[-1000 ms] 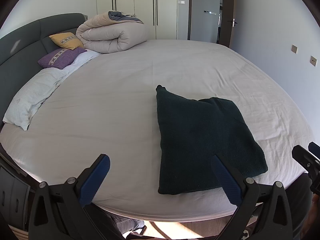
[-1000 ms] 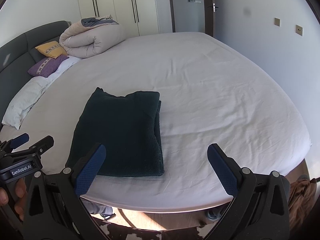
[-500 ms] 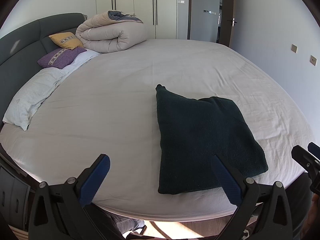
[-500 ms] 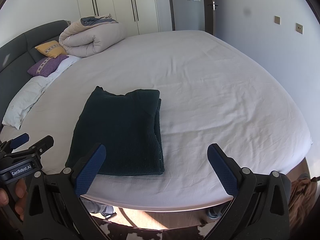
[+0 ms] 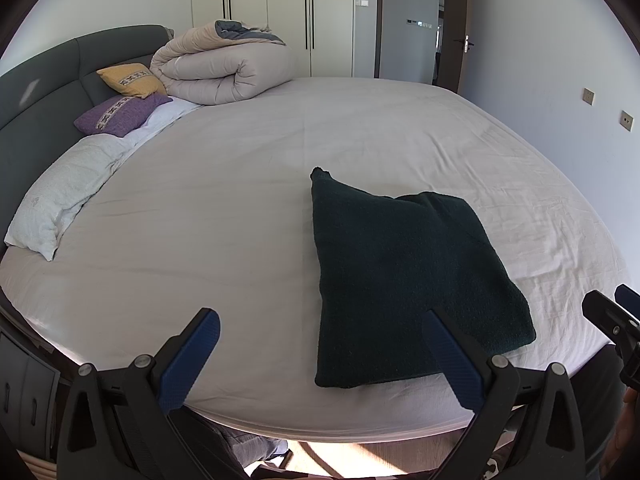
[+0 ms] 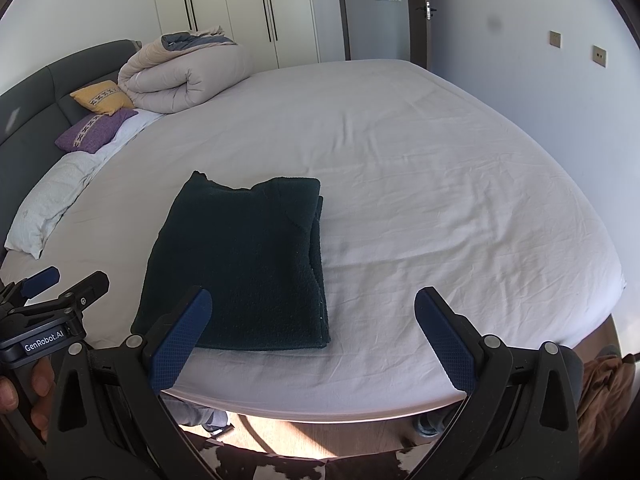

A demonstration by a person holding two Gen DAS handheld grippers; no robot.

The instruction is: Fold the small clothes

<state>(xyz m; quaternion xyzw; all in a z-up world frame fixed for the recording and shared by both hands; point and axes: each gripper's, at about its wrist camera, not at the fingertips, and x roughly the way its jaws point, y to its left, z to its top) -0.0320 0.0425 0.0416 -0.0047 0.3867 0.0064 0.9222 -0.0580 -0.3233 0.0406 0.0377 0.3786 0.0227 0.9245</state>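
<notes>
1. Pale bedsheet covers a wide bed [image 5: 248,208] that fills both views, with a dark padded headboard [image 5: 44,92] far off to the left of both tongs.
2. A dark green folded garment [image 5: 404,276] lies flat on the sheet near the bed's near edge, folded into a rough rectangle.
3. In the left wrist view the left tongs [image 5: 320,354] stand wide open and empty, held above the bed's near edge; the garment lies ahead and toward their right finger, which overlaps its near edge in the picture.
4. In the right wrist view the right tongs [image 6: 314,334] are likewise spread wide and hold nothing; the garment [image 6: 244,264] sits ahead and toward their left finger.
5. A hand [image 6: 28,388] grips the handle of the left tongs at the left edge of the right wrist view.
6. Far ahead and left of both tongs, a rolled beige duvet [image 5: 224,66] rests by the headboard, beside a yellow cushion [image 5: 132,80], a purple cushion [image 5: 120,114] and a white pillow [image 5: 60,196].
7. White wardrobe doors [image 5: 272,12] stand behind the bed.
</notes>
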